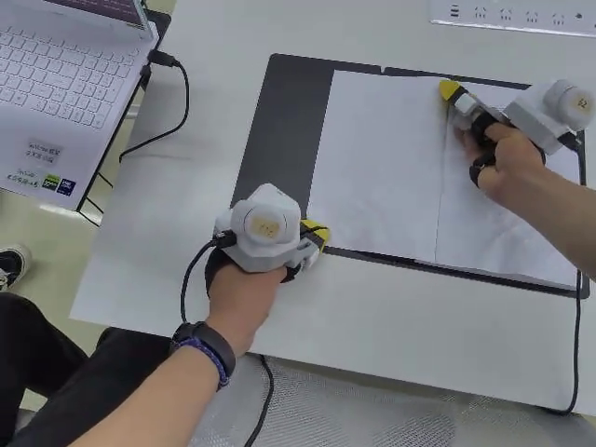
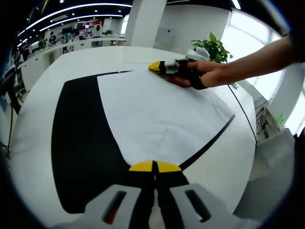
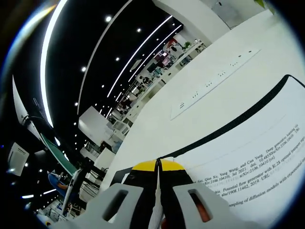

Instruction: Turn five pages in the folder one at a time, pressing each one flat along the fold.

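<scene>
Folder [image 1: 279, 121] open flat just ahead of left gripper [image 1: 314, 235], whose closed jaws rest on its near edge, likely anchoring it. Right gripper [image 1: 450, 90], jaws closed, tip at fold [image 1: 439, 186] far end, probably to press crease.

Left of the folder [image 1: 279, 130], the laptop [image 1: 65, 84] is running off the head view's edges, its sticker lettering showing too small to read. Beyond the folder's far side the power strip [image 1: 512, 17] is being cut by the top edge, and at the folder's right end a forearm [image 1: 559, 209] is covering part of the page [image 1: 382, 168].
</scene>
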